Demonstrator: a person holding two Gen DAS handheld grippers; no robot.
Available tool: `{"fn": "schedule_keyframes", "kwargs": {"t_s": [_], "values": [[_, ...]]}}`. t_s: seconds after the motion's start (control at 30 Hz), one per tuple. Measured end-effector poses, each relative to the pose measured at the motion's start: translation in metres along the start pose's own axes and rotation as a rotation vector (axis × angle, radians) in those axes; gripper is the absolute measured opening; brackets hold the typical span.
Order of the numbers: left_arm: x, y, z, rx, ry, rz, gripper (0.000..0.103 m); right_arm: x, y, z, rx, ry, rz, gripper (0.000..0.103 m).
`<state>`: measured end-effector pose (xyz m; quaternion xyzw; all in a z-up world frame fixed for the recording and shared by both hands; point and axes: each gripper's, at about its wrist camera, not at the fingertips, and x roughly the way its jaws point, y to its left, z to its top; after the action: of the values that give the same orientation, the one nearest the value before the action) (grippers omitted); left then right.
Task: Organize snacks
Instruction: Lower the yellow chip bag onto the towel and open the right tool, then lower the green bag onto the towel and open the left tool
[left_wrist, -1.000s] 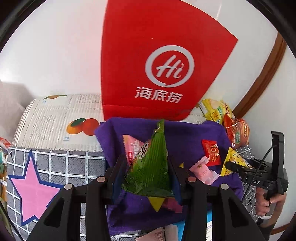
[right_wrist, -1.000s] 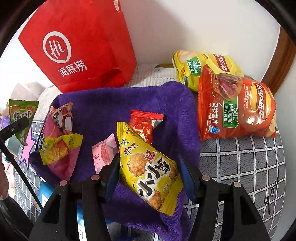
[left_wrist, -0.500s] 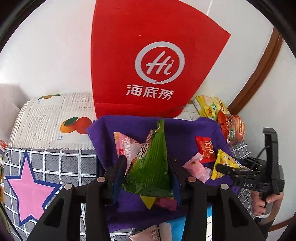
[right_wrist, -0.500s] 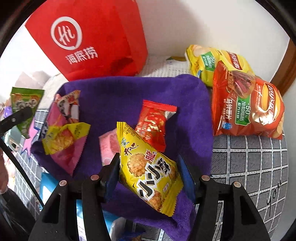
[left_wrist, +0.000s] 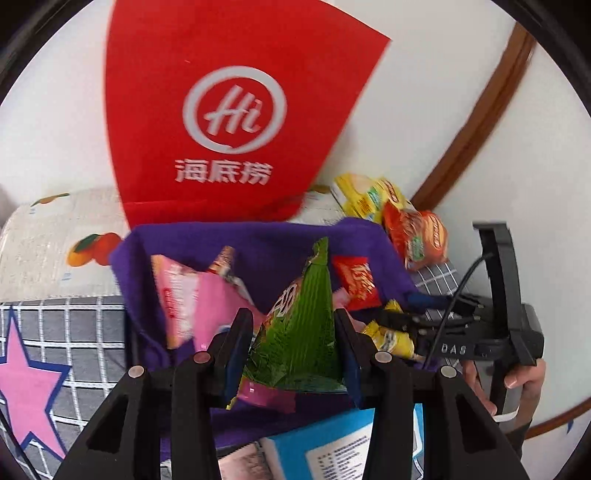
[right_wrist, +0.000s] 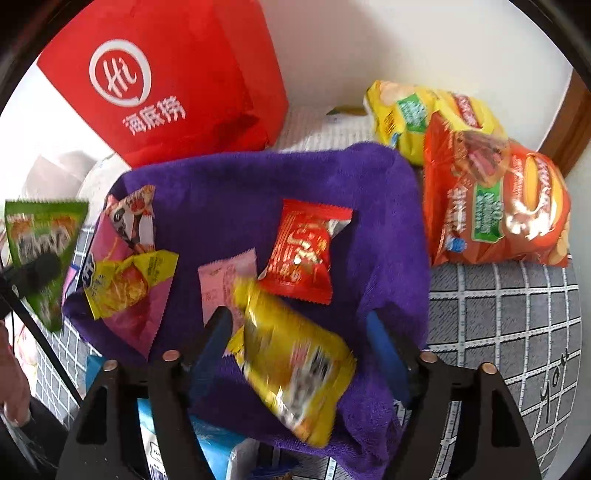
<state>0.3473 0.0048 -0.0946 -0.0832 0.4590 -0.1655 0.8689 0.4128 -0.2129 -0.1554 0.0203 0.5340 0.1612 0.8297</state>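
My left gripper is clamped on a green snack packet, both pads pressed against its sides at lower centre of the left wrist view; the packet's pointed top stands up over the purple cloth. In the right wrist view that same green packet shows at the left edge, beside the cloth.

My right gripper is letting go: its jaws are opening, and the yellow snack packet sits between them at lower centre, blurred, with a clear gap to the right pad. I can't quite tell whether the left pad touches it, the blur is too heavy. The packet lies over the near edge of the purple cloth.

On the cloth, right wrist view: a red packet at centre, a pale pink wrapper just left of it, and at the left a pink packet with a small yellow one on top. A red bag with a white logo stands at upper left behind the cloth. Two crisp bags, yellow and orange, lie at the right, off the cloth, partly on the grey checked table cover
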Motion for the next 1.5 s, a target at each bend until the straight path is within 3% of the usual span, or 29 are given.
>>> {"fn": "schedule_keyframes", "kwargs": {"t_s": [0.4,0.57,1.5], "values": [[0.031,-0.006,-0.008,0.022,0.089,0.065,0.042,-0.036,-0.001,0.004,0.016,-0.153,-0.026,0.076],[0.039,-0.002,-0.009,-0.005,0.127,0.041,0.042,-0.049,0.002,0.001,-0.017,-0.208,-0.066,0.075],[0.019,-0.002,-0.001,-0.02,0.1,-0.01,0.049,-0.072,0.018,0.0,-0.027,-0.233,-0.053,0.075]]}}
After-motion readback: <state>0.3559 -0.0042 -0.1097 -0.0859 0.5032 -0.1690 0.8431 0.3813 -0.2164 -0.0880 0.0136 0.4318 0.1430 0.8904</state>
